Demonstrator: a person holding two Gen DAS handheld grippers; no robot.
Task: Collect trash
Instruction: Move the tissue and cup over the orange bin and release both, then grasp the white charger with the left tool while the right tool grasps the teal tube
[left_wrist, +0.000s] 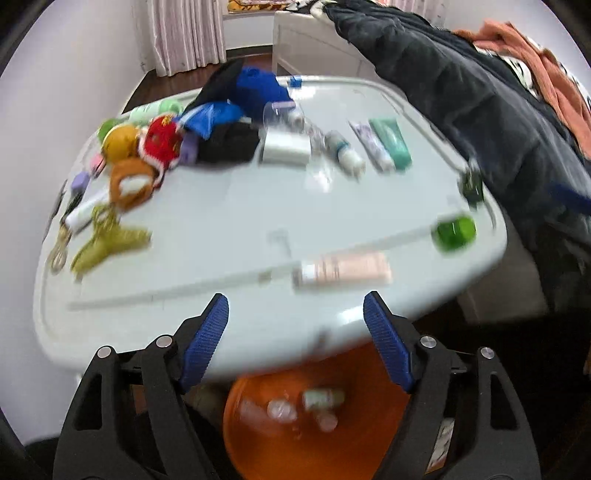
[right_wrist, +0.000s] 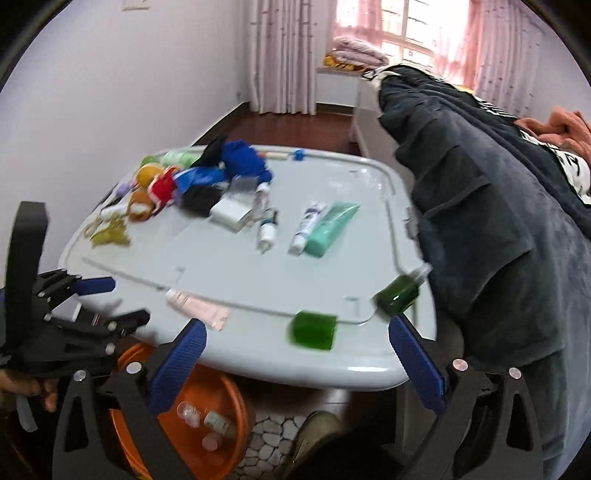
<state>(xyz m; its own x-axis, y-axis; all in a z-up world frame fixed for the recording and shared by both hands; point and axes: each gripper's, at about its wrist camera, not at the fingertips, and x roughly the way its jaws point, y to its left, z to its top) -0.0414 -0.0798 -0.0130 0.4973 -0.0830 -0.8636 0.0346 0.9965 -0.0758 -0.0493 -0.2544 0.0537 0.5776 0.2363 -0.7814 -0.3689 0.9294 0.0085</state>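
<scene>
- Hovering above the near edge of the tabletop (right_wrist: 258, 362), both my grippers are spread wide with nothing between the pads: the left gripper (left_wrist: 295, 341) and the right gripper (right_wrist: 295, 363) are empty.
- Lying at the bottom of both views, under the table edge, the orange bin (right_wrist: 207, 380) already holds a few small bottles and caps.
- Judging what is left as trash: the pink tube (left_wrist: 343, 271) lies flat near the front edge, just above my left pads in the left view; I expect it to be light, soft and a bit slick, so I would pinch it across its middle, not at the flattened tail.
- The small green bottle (right_wrist: 313, 329) rests on its side at the lower centre of the right view, with a darker green spray bottle (right_wrist: 399, 293) near it toward the right; both look like rigid plastic, light, and prone to rolling, so a grip across the body suits them.
- Further up sit a teal tube (right_wrist: 328, 230) and a white tube (right_wrist: 308, 229) touching side by side, soft and squeezable.
- The tabletop is smooth, glossy pale plastic with a raised rim; things could slide on it.
- At upper left of it lies a heap of toys and cloth (right_wrist: 184, 188); I cannot tell blurred pieces apart.
- A dark coat (right_wrist: 498, 240) hangs at right; curtains and a window stand beyond.
</scene>
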